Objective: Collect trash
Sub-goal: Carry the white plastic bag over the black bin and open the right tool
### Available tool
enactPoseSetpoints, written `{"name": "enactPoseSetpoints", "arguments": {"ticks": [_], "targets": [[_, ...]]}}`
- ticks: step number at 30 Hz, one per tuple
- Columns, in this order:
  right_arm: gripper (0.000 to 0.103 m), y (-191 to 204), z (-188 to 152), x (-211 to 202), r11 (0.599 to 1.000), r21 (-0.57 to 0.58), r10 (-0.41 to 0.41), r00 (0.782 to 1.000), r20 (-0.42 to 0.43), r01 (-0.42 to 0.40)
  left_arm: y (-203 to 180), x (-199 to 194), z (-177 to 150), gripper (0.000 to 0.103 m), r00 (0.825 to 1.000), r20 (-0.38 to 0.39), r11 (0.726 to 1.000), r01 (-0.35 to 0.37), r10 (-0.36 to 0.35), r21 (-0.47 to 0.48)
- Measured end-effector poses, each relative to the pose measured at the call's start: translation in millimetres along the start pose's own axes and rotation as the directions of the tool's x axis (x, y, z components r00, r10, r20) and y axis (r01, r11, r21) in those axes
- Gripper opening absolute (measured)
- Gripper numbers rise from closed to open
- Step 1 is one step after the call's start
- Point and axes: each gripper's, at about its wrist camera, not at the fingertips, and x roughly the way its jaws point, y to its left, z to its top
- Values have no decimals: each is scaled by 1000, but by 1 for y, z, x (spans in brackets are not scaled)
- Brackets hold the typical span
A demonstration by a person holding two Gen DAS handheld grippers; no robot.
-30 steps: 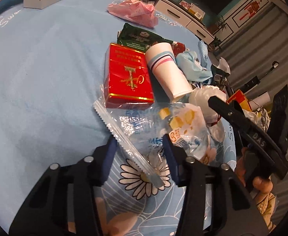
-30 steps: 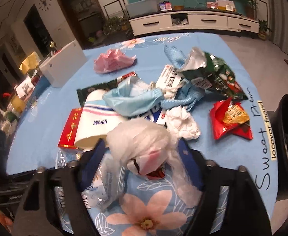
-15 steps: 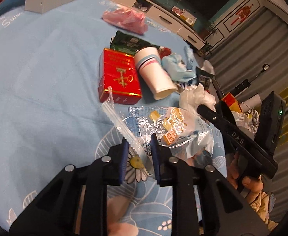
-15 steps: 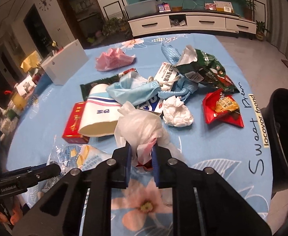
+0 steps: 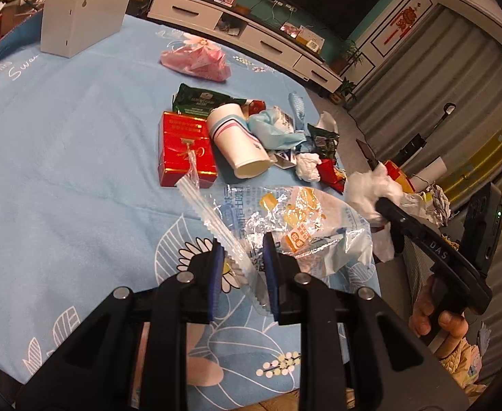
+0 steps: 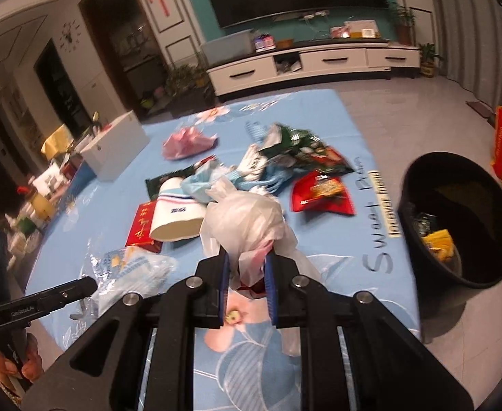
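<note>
Crinkly clear wrapper (image 5: 295, 226) in left claw (image 5: 240, 257)

Pale blue tablecloth (image 5: 79, 157) printed with white daisies and pink blossoms. Red carton (image 5: 184, 147) edged in gold. White cup (image 5: 237, 144) banded blue and pink. Clear wrapper (image 5: 299, 222) marked yellow and blue. Milky white bag (image 6: 247, 222). Black bin (image 6: 456, 226). Pink wad (image 5: 196, 60).
</note>
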Motion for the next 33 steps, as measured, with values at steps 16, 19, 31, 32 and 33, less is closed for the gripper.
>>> {"name": "enactPoseSetpoints", "arguments": {"ticks": [16,19,31,32,33], "targets": [[19,-37,5,-59,996,48,-80,992,95,76,-24,-42,-11,24,992,118,999,-38,34,30],[19,-41,7,-63,995,51,-94,990,102,89,-27,-41,-13,24,993,115,999,-35,32,29],[19,-59,8,-62,991,94,-101,989,109,91,-59,-20,-9,24,997,80,996,-7,-1,92],[19,-60,8,-62,991,98,-102,989,109,92,-62,-19,-8,24,997,78,995,-6,-2,96],[19,-63,8,-62,990,104,-103,988,111,92,-66,-18,-8,24,997,77,995,-4,-4,103]]}}
